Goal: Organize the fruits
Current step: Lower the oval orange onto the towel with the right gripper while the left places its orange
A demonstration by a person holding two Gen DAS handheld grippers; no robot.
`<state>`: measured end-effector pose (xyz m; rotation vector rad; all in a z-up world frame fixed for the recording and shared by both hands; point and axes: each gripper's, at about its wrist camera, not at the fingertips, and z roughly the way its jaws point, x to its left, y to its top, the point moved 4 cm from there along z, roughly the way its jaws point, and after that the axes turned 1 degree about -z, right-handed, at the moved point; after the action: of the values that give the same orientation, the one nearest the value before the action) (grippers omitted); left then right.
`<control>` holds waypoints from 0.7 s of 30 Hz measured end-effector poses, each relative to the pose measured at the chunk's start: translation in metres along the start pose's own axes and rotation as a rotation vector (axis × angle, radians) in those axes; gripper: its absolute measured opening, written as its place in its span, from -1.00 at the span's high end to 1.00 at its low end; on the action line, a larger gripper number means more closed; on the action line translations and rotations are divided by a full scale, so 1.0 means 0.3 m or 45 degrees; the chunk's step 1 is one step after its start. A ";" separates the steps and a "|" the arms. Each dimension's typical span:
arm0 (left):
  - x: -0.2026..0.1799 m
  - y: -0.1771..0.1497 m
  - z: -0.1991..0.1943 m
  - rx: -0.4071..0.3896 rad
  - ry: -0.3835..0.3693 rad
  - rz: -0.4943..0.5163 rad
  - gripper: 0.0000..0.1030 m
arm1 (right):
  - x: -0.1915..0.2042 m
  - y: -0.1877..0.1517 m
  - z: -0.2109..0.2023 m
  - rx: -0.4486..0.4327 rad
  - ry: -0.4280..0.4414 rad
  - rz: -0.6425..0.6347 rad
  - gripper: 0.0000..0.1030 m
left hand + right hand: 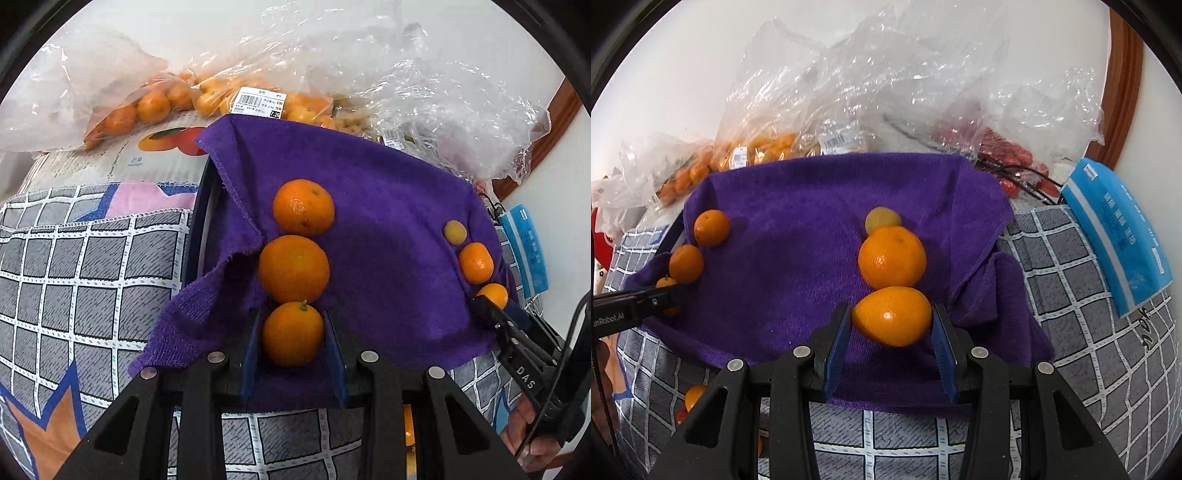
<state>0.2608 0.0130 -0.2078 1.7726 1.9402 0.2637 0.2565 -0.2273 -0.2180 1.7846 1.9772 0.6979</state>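
Observation:
A purple towel (388, 229) lies over a tray on a checked cloth. On its left side two oranges (303, 206) (293, 268) sit in a line. My left gripper (293, 332) is shut on a third small orange with a stem (293, 334) at the near end of that line. On the right side lie a small yellow fruit (882, 218) and an orange (892, 256). My right gripper (891, 317) is closed on an oval orange fruit (891, 316) just in front of them. The right gripper (495, 301) also shows at the right of the left wrist view.
Clear plastic bags of small oranges (147, 107) and red fruit (1008, 155) lie crumpled behind the towel. A blue packet (1115, 236) lies right of the towel. The checked cloth (74, 266) surrounds the tray. A loose orange (694, 397) lies near the front left.

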 end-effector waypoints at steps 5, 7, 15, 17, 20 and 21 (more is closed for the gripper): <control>0.005 -0.004 -0.007 -0.008 -0.033 -0.003 0.39 | 0.011 -0.007 0.018 0.019 -0.014 -0.019 0.16; 0.012 -0.006 -0.015 -0.015 -0.062 -0.021 0.39 | 0.012 -0.008 0.018 0.016 -0.020 -0.025 0.16; 0.003 0.001 -0.023 -0.010 -0.110 -0.027 0.23 | 0.019 -0.004 0.021 0.021 -0.034 -0.039 0.10; 0.002 0.004 -0.029 -0.008 -0.121 -0.034 0.13 | 0.023 -0.004 0.010 0.012 -0.035 -0.040 -0.01; 0.001 0.008 -0.048 -0.021 -0.122 -0.038 0.09 | 0.021 -0.003 -0.025 -0.016 -0.047 -0.038 -0.10; 0.000 0.009 -0.056 -0.028 -0.121 -0.037 0.06 | 0.019 -0.003 -0.037 -0.026 -0.048 -0.033 -0.12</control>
<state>0.2552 0.0165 -0.1921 1.7099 1.8873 0.1867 0.2487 -0.2229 -0.2095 1.7449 1.9584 0.6692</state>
